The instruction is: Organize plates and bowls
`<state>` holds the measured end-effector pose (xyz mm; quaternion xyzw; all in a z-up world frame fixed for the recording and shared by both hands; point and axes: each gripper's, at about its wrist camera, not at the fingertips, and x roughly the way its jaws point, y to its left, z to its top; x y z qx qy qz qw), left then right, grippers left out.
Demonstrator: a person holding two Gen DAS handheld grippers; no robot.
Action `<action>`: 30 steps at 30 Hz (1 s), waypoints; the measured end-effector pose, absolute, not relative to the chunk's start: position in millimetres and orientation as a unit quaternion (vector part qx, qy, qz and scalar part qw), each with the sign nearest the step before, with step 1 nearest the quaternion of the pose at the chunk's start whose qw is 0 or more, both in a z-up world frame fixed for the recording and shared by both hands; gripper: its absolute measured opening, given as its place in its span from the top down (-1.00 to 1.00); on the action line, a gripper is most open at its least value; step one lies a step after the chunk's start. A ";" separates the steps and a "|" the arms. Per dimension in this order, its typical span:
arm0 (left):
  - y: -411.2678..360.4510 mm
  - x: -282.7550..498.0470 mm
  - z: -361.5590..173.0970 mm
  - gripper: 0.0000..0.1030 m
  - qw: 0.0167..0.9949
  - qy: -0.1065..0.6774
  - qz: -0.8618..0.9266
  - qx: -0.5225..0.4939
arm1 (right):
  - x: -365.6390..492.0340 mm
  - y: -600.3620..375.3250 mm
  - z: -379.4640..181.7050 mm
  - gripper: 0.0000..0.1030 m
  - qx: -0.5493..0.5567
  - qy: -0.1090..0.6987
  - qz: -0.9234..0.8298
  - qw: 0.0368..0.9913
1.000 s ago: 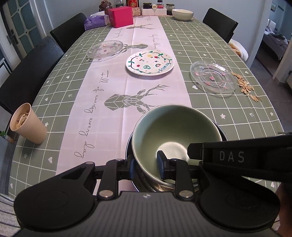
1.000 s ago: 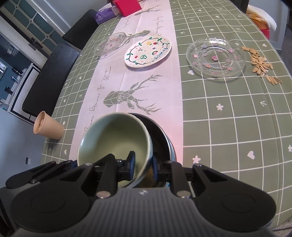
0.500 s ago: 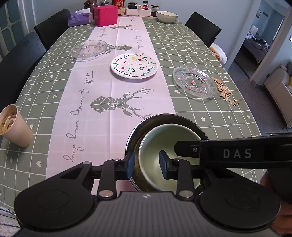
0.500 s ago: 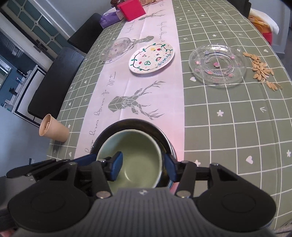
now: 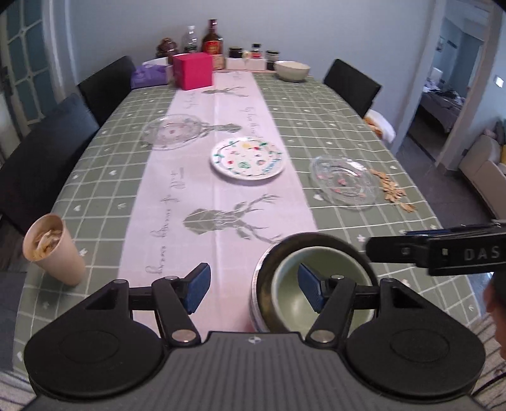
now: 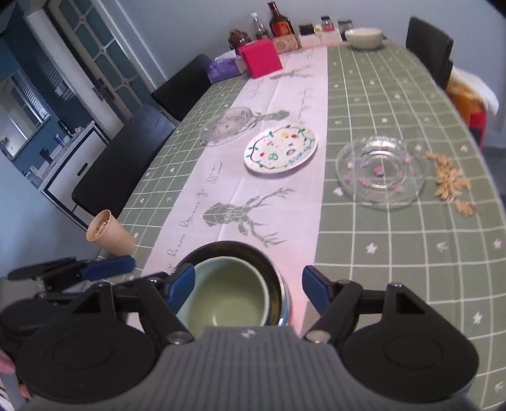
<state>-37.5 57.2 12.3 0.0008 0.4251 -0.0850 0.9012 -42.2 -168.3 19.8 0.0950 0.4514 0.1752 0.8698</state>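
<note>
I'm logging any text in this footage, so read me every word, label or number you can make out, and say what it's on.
"DAS": white letters on the black side of the right gripper, seen from the left wrist view.
Cursive script on the table runner: too stylised and blurred to read.
Red label on the brown bottle: too small to read.

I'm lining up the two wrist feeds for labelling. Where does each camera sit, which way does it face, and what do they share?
Left wrist: on the left gripper, facing down the table over the green bowl nested in the dark bowl; its jaws are opening, right gripper's finger at right.
Right wrist: on the right gripper, same direction, tilted; jaws opening, left gripper at lower left.
Shared: nested bowls, painted plate, two glass plates, paper cup.
</note>
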 end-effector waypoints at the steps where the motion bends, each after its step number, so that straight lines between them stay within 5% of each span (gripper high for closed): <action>1: 61.6 -36.1 8.3 -0.45 0.901 0.427 -0.077 -0.007 | -41.9 -171.8 16.0 -0.44 0.095 0.452 0.164 0.871; 6: 80.5 -29.0 -17.9 -0.44 0.885 0.448 -0.105 -0.064 | -31.2 -192.2 -19.9 -0.33 0.139 0.484 0.144 0.852; 11: 89.3 -23.8 -37.7 -0.18 0.865 0.472 -0.121 -0.116 | -25.1 -194.2 -46.2 0.38 0.219 0.516 0.176 0.809; 22: 91.0 -22.1 -46.8 0.23 0.855 0.493 -0.109 -0.121 | -27.3 -156.8 -45.8 0.44 0.153 0.511 0.165 0.830; 30: 138.0 -18.0 -47.4 0.28 0.856 0.494 -0.048 -0.146 | -26.6 -98.3 -43.2 0.46 0.129 0.516 0.158 0.832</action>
